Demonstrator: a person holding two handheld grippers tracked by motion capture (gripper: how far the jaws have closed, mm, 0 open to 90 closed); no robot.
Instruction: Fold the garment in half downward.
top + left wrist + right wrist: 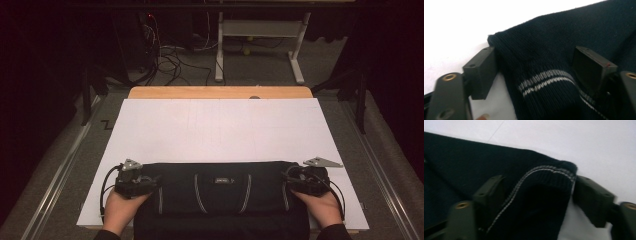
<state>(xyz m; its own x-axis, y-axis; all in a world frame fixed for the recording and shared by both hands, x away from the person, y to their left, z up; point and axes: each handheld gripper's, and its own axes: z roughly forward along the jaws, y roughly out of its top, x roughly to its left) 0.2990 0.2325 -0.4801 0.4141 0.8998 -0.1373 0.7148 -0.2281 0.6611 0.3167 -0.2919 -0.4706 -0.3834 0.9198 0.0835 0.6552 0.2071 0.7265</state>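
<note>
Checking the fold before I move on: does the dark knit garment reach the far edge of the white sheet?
No: in the high view the dark knit garment lies along the near part of the white sheet.

dark ribbed knit cloth sweater (220, 192) lies on matt white paper sheet (220, 127).

- The high view looks forward and down over the white surface (220, 125) from the person's side.
- The left gripper view sits very close behind its fingers (482, 72), the dark knit garment (554, 50) between them.
- The right gripper view rides equally close; all three share that garment.
</note>
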